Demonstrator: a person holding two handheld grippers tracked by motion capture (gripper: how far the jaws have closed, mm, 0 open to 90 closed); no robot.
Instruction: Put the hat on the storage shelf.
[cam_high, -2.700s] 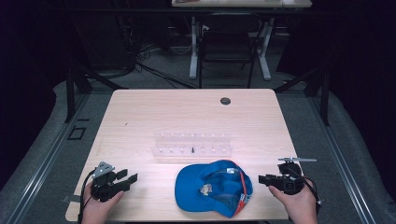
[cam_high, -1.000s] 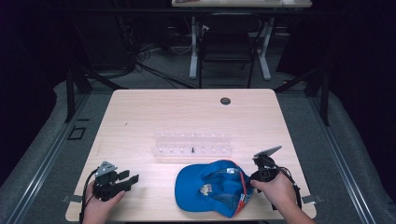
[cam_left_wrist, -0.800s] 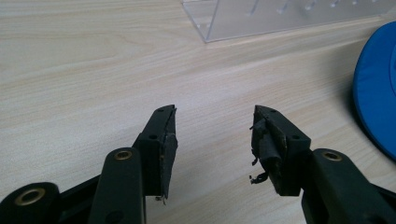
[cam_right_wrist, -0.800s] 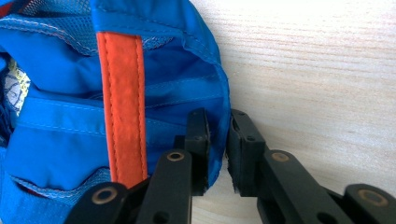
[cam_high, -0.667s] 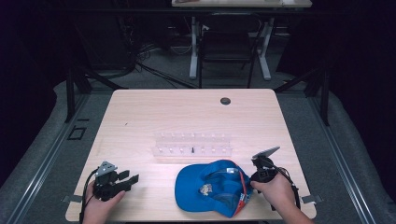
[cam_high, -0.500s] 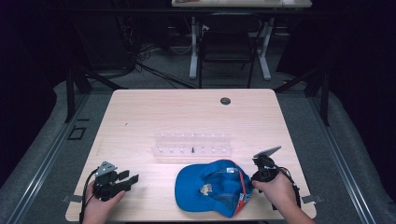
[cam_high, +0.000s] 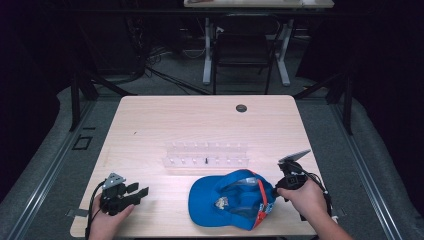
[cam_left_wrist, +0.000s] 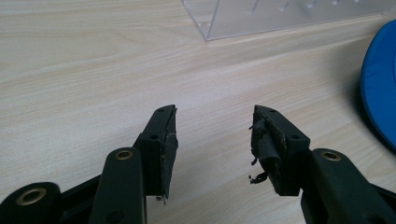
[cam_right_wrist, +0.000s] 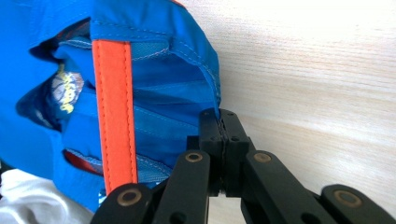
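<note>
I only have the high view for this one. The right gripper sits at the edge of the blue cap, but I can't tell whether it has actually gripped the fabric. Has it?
Observer: Yes. In the right gripper view the right gripper has its jaws shut on the rim of the blue cap, with the fabric edge pinched between the pads.
Operator: And the left gripper, is it holding anything?
Observer: No. In the left gripper view the left gripper has its jaws apart over bare table.
Operator: What lies ahead of it?
Observer: A corner of the clear plastic rack, with the cap's edge off to one side.
</note>
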